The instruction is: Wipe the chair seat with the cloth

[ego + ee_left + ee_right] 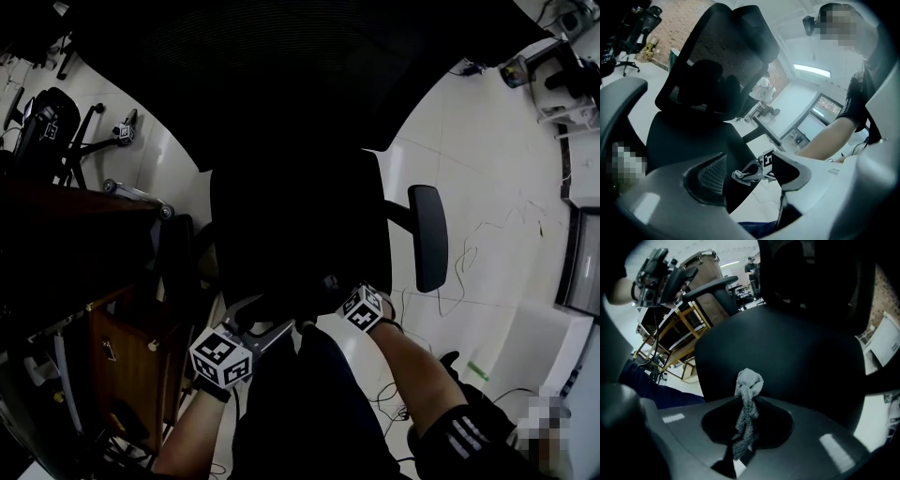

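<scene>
our right claw [746, 437] pinches the grey cloth [749, 383] at 6 o'clock on the chair seat [797, 352]; our left claw [749, 174] is spread, empty.

Chair seat [797, 348]: black, matt, smooth-looking upholstery, no weave visible. Backrest [717, 51]: black mesh, semi see-through, w/ smooth plastic frame. Armrest [427, 236]: black, smooth, slight sheen. Cloth [749, 383]: grey, nubby terry-like knit, rough, matt. Right gripper [747, 401] & left gripper [749, 165]: grey plastic shells, matt w/ soft highlights. Left's pad [712, 172]: dark, finely ribbed. Marker cube [221, 357]: matt b/w print. Floor [487, 159]: pale tile, smooth, light sheen. Cabinet [127, 361]: brown wood, semi-matt.
</scene>
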`<action>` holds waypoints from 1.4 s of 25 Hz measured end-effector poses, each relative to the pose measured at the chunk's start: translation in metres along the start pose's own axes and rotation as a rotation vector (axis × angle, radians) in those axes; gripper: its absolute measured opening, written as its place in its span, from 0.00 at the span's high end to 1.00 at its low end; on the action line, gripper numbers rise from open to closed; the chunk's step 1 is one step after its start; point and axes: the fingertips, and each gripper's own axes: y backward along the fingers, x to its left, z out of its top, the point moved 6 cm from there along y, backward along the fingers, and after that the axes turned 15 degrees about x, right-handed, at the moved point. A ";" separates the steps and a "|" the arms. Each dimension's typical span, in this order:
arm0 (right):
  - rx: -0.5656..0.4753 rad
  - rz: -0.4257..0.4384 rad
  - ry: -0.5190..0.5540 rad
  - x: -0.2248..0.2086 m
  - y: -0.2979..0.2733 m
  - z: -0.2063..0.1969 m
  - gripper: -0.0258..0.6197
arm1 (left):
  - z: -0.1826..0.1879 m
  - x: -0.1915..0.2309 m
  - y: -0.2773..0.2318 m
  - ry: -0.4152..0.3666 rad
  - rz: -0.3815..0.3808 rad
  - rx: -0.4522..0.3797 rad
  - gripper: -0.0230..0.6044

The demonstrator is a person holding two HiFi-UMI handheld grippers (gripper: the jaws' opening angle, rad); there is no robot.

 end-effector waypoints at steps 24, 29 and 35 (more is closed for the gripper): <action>-0.365 0.111 -0.264 -0.019 0.162 0.011 0.87 | 0.062 -0.066 0.042 -0.062 0.048 -0.064 0.45; -0.494 0.127 -0.217 0.011 0.235 0.038 0.87 | 0.086 -0.105 0.084 -0.106 0.076 -0.141 0.45; -0.640 0.118 -0.143 0.071 0.316 0.054 0.87 | 0.078 -0.134 0.131 -0.144 0.087 -0.206 0.45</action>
